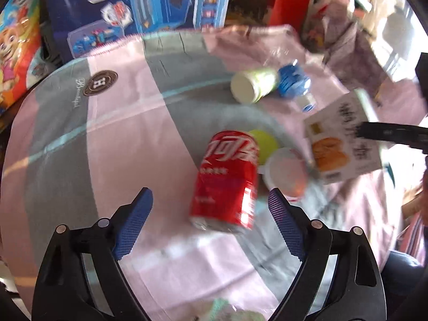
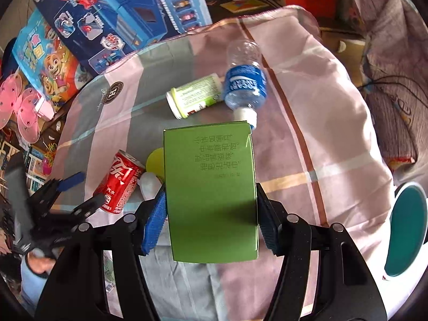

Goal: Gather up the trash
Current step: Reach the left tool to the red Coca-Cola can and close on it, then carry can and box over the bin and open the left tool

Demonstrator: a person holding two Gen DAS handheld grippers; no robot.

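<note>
Two claws: both work over a table draped in a pink-and-grey checked cloth (image 2: 307, 123).
Right claw (image 2: 211, 214): clamped across the sides of a green carton (image 2: 211, 187), carried flat and lifted off the cloth; in the left view the same carton shows its white and orange face.
Left claw (image 1: 211, 214): spread wide, angled down, its blue pads either side of a red cola can (image 1: 227, 179) lying on its side.
Step in hand: likely the can pickup; best done by centring the pads on the can's round wall and closing squarely so it cannot roll away.
Just behind the can: a yellow ball (image 1: 263, 141) and a white lid (image 1: 285, 171), touching it.
Farther off: a tipped white-and-green cup (image 2: 194, 96) beside a blue-labelled plastic bottle (image 2: 244, 83).
Far right: a teal-lined bin (image 2: 408, 227), probably the trash's destination.
</note>
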